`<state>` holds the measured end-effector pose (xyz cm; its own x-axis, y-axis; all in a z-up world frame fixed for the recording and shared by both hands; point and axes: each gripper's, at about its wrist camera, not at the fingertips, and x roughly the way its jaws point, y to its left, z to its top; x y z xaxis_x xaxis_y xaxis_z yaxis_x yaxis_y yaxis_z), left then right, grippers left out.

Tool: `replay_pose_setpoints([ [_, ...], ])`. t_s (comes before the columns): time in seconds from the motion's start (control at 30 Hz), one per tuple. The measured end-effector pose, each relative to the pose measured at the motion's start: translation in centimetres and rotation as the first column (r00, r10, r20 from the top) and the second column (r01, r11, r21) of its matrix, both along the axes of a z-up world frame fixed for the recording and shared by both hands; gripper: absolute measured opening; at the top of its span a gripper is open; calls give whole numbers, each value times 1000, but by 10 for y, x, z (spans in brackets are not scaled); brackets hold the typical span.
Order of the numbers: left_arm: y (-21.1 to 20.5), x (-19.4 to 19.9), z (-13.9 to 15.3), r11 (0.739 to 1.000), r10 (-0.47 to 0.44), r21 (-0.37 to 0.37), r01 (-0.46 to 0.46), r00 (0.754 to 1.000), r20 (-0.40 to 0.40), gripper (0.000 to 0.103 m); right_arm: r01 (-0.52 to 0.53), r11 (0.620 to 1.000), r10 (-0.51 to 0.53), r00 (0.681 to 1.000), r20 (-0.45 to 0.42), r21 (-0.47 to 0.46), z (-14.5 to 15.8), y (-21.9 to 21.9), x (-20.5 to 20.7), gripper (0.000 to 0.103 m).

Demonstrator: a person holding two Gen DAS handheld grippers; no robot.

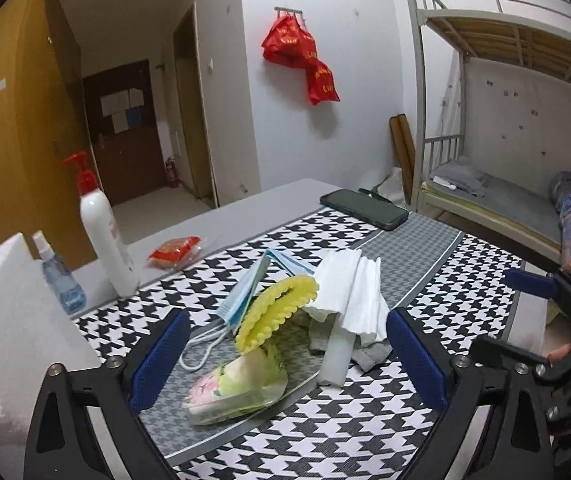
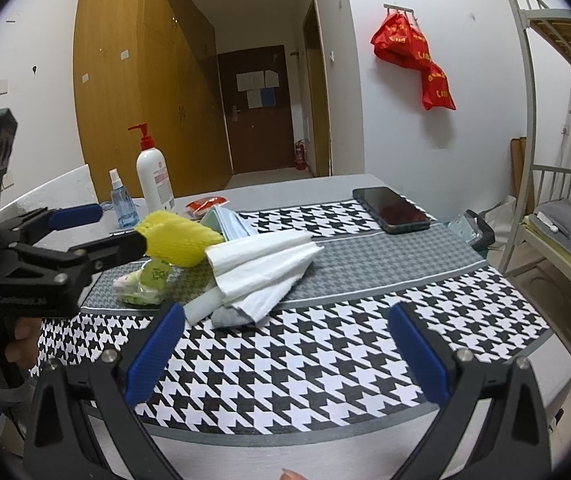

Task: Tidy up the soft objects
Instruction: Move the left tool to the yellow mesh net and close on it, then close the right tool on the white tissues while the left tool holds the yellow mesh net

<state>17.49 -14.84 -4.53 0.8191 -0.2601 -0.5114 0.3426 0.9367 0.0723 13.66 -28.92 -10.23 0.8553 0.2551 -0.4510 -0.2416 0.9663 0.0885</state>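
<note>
**Two open grippers facing a heap of soft items on a houndstooth mat**

Left gripper [image 1: 287, 354]: jaws spread wide, nothing between them. Its ribbed blue pads [image 1: 163, 354] flank the pile of soft items without touching it; the black plastic arms carry silver bolts.

Right gripper [image 2: 285, 354]: jaws likewise released and empty, held above the mat's near edge, with the pile ahead and to the left.

Pile, lying on the grey fine-checked band across the middle of the houndstooth mat [image 1: 465, 280]:
- yellow foam net sleeve [image 1: 275, 310], dimpled mesh, curled into an arch and leaning on the items around it;
- tissue pack [image 1: 237, 386], glossy green-and-pink floral wrapper, nearest the left gripper, partly under the yellow sleeve;
- blue face masks [image 1: 245, 292], pleated and stacked on edge behind the sleeve, white ear loops trailing toward the mat's left edge;
- white paper towel [image 1: 349, 292], crinkled and loosely folded, draped over the right of the pile;
- white foam block [image 1: 337, 354], smooth and rectangular, protruding from beneath the towel;
- grey sock [image 1: 369, 354], soft knit, bunched under the towel beside the block.

Surroundings: a dark smartphone [image 1: 365, 209] lies flat near the mat's far right corner. Beyond the mat's left edge, on the bare grey tabletop [image 1: 221, 220], stand a white pump bottle [image 1: 105, 236] with a red head and a small clear blue spray bottle [image 1: 59, 276]; a red crinkled packet [image 1: 175, 253] lies near them.
</note>
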Motion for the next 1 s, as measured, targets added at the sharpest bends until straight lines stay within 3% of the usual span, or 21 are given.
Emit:
replay_pose_setpoints([
  [0.47, -9, 21, -9, 999, -30, -23, 29, 998, -47, 68, -40, 999, 39, 999, -34, -34, -5, 7, 10, 103],
  [0.87, -5, 35, -21, 999, -19, -31, 16, 995, -101, 62, -52, 997, 47, 995, -82, -55, -2, 12, 33, 103],
  [1.0, -3, 41, -28, 1000, -15, -28, 11, 991, -130, 48, -42, 997, 35, 994, -102, -60, 1, 11, 42, 103],
])
